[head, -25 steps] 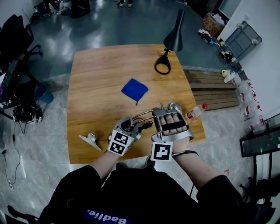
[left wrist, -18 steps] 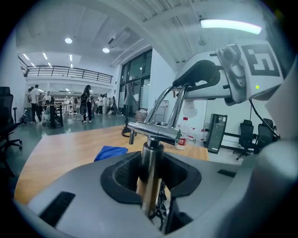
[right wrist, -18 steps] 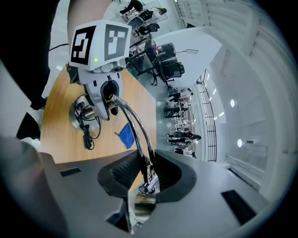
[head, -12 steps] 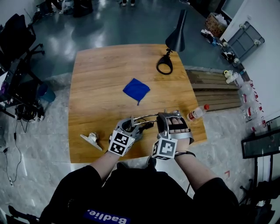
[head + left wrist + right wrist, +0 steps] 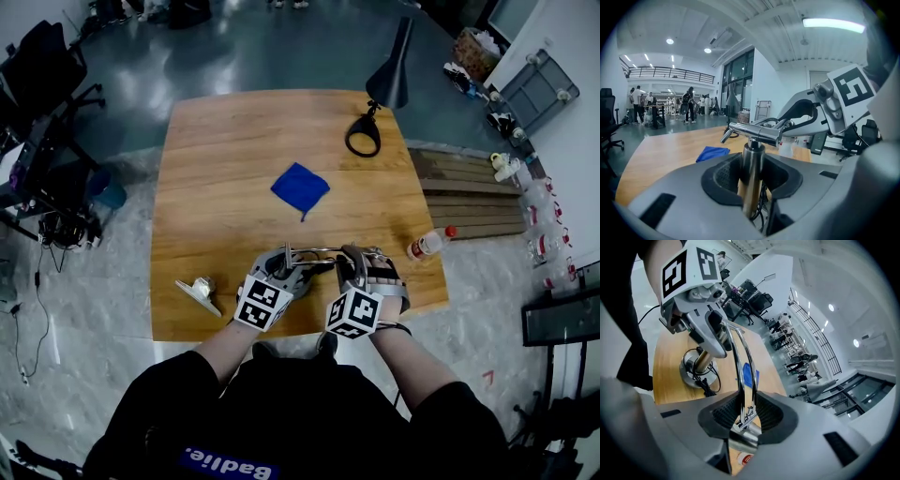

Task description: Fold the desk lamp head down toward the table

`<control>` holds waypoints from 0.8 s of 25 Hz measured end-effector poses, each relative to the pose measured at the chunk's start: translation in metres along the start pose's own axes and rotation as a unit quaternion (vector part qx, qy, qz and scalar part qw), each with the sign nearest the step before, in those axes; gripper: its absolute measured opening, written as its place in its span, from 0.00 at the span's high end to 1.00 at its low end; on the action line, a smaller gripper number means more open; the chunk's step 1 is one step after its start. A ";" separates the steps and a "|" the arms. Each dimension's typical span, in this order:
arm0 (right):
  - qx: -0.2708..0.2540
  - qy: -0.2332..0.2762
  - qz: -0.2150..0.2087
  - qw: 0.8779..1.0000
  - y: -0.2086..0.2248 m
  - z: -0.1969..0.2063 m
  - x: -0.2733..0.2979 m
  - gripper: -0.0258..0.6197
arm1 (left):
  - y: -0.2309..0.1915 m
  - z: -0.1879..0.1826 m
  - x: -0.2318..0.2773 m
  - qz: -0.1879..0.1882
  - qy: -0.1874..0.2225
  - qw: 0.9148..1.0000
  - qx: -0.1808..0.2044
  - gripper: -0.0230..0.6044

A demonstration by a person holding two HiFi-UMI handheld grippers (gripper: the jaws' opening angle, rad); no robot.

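A small chrome desk lamp [image 5: 314, 252] stands near the table's front edge. My left gripper [image 5: 284, 268] is shut on its upright post [image 5: 752, 161], just above the round base [image 5: 692, 369]. The lamp's arm of two thin curved rods [image 5: 743, 359] runs from the top of the post across to my right gripper [image 5: 362, 263]. In the right gripper view the rods pass between the pads [image 5: 723, 412], and the chrome head [image 5: 743, 439] lies just below them. The right jaws have just been opening a little, with the arm still gripped between them. The head is hidden under the right hand in the head view.
A blue cloth [image 5: 300, 186] lies mid-table. A black desk lamp [image 5: 392, 75] with a ring base [image 5: 363, 139] stands at the far right edge. A red-capped bottle [image 5: 427, 246] lies right of my right hand, and a metal clip [image 5: 199, 291] sits at the front left.
My right gripper has sunk toward the table and rolled, taking the lamp's arm and head down with it. The left gripper has stayed on the post.
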State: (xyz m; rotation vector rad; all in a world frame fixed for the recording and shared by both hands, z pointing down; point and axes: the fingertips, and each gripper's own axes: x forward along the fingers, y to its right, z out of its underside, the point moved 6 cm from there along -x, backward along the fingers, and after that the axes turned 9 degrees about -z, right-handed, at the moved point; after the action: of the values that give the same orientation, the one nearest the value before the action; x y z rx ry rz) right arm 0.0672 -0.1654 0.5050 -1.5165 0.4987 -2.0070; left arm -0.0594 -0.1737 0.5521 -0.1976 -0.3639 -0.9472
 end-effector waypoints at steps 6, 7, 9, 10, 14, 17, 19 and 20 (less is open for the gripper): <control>0.040 0.035 -0.042 0.998 -0.005 0.004 0.012 0.82 | 0.000 0.000 0.001 -0.006 0.005 1.000 0.001 0.77; 0.047 0.043 -0.050 0.997 -0.006 0.005 0.013 0.82 | 0.000 0.001 0.001 -0.007 0.003 1.000 0.002 0.77; 0.059 0.060 -0.064 0.994 -0.006 0.006 0.014 0.82 | 0.000 0.002 0.002 -0.010 -0.001 1.000 0.004 0.77; 0.066 0.068 -0.072 0.993 -0.006 0.007 0.015 0.82 | 0.000 0.002 0.002 -0.012 0.000 1.000 0.004 0.77; 0.089 0.095 -0.101 0.986 -0.008 0.009 0.021 0.82 | 0.000 0.002 0.004 -0.019 0.001 1.000 0.000 0.77; 0.105 0.114 -0.119 0.981 -0.010 0.011 0.027 0.81 | 0.000 0.002 0.005 -0.022 -0.003 1.000 -0.004 0.77; 0.116 0.124 -0.128 0.977 -0.012 0.011 0.029 0.81 | 0.001 0.002 0.005 -0.024 -0.002 1.000 -0.004 0.77; 0.121 0.128 -0.130 0.976 -0.013 0.012 0.030 0.81 | 0.001 0.002 0.006 -0.026 -0.002 1.000 -0.004 0.77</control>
State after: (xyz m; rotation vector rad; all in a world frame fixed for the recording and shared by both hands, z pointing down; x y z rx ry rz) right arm 0.0697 -0.1741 0.5385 -1.2333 0.1488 -2.3846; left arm -0.0564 -0.1769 0.5561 -0.1985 -0.3696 -0.9997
